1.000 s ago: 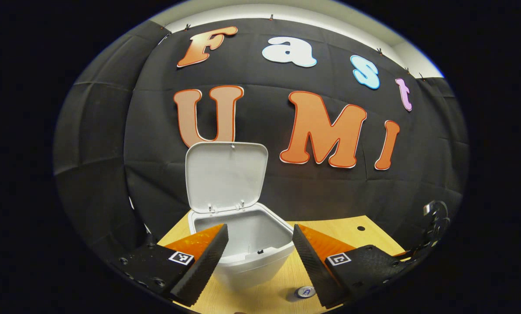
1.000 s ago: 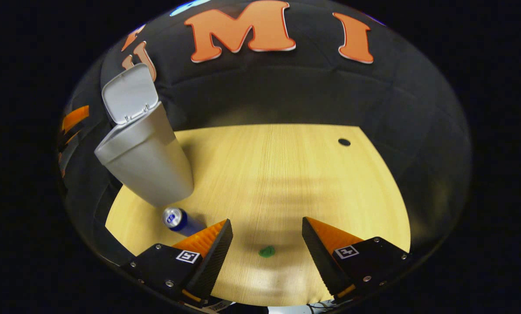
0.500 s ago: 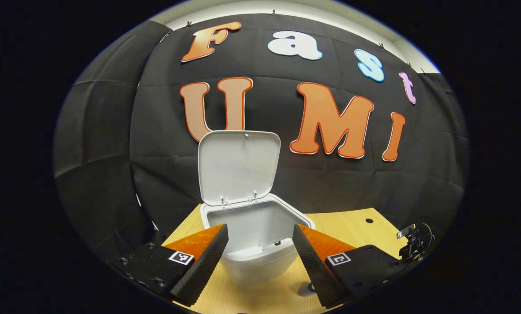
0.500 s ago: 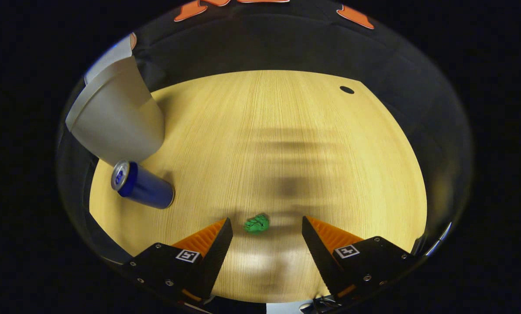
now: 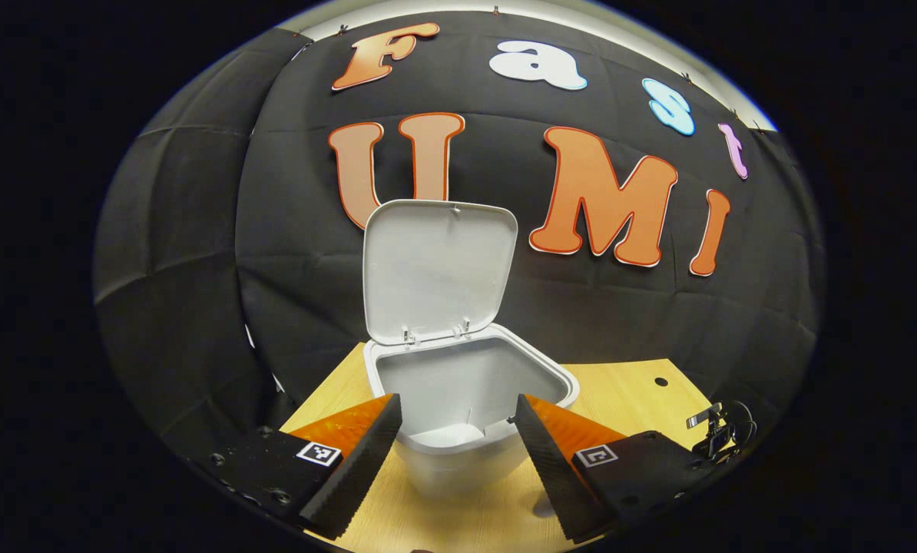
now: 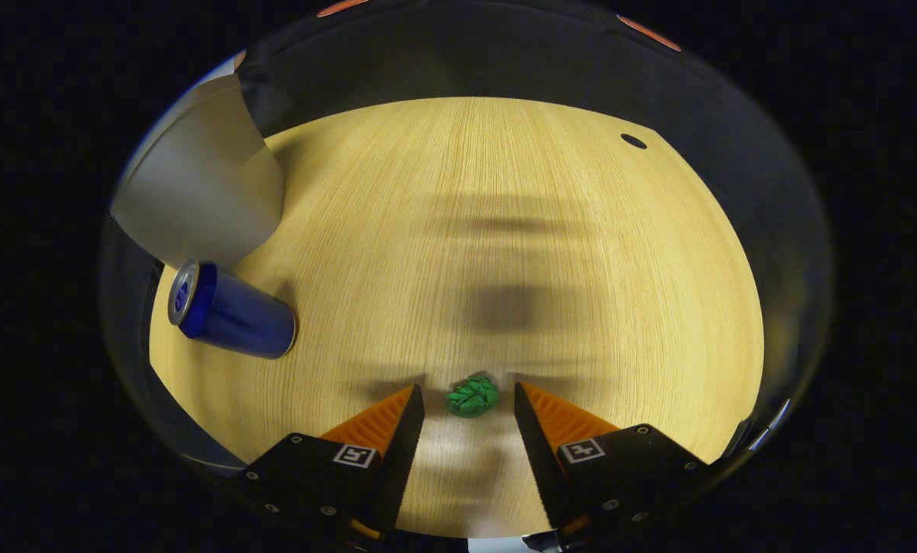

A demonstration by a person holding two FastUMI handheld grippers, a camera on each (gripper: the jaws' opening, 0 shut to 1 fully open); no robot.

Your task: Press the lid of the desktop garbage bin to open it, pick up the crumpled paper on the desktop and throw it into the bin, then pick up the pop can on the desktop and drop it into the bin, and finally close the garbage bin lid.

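The white desktop bin point(image 5: 470, 453) stands on the wooden table with its lid point(image 5: 437, 273) swung upright, and the inside looks bare. My left gripper point(image 5: 458, 401) is open, its fingers reaching to either side of the bin's front rim without touching it. In the right gripper view, the green crumpled paper point(image 6: 471, 395) lies on the table just ahead of my right gripper point(image 6: 466, 390). That gripper is open, with a gap between each fingertip and the paper. The blue pop can point(image 6: 232, 311) is at the far left, beside the bin's wall point(image 6: 197, 192).
The light wooden table point(image 6: 504, 230) has a small dark hole point(image 6: 633, 141) near its far right corner. Black cloth walls close off the back and sides. A dark piece of gear with cables point(image 5: 716, 434) shows at the table's right edge in the left gripper view.
My right gripper has come down over the green paper, and its fingers have narrowed around it. The left gripper's view has shifted, so the bin sits higher and the can has dropped out of it.
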